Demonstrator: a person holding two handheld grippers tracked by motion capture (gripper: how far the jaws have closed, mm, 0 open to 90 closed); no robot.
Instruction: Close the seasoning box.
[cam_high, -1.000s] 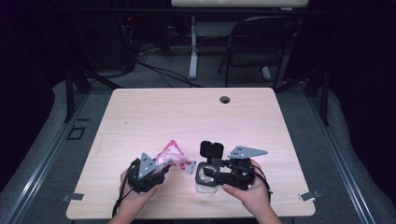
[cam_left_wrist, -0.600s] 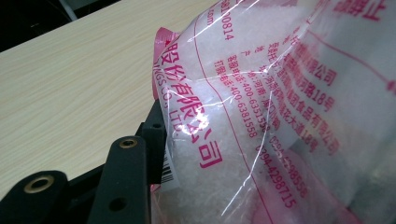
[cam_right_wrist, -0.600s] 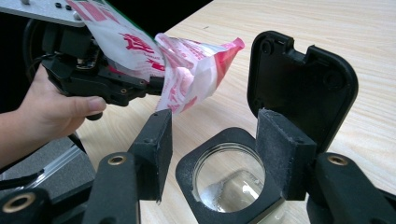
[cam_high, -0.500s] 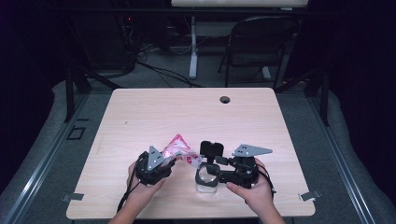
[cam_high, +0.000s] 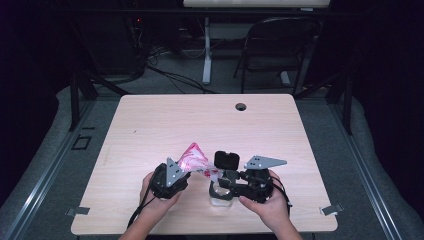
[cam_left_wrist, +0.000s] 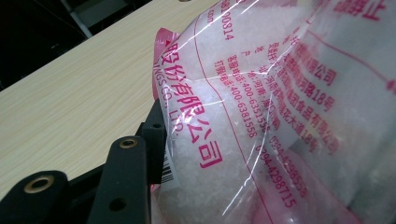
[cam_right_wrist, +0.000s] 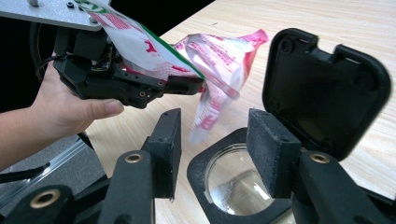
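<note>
The left gripper (cam_high: 186, 172) sits at lower centre-left of the high view, its jaws pinching a pink-and-clear bag (cam_high: 195, 159) of white grains. In the left gripper view the bag (cam_left_wrist: 261, 116) covers the right side of the frame, pressed against the one visible black jaw at lower left.

The right gripper (cam_high: 220, 186) lies at lower centre of the high view, just right of the bag. In the right gripper view its jaws have just been closing and stand spread, one on either side of the near black rim of a jar (cam_right_wrist: 233, 182); the pads appear clear of the rim, though this is hard to confirm. The jar's black lid (cam_right_wrist: 322, 88) stands hinged open at upper right. The bag's torn corner (cam_right_wrist: 205, 121) hangs just above the jar mouth. The jar (cam_high: 220, 197) rests on the table (cam_high: 200, 120).
</note>
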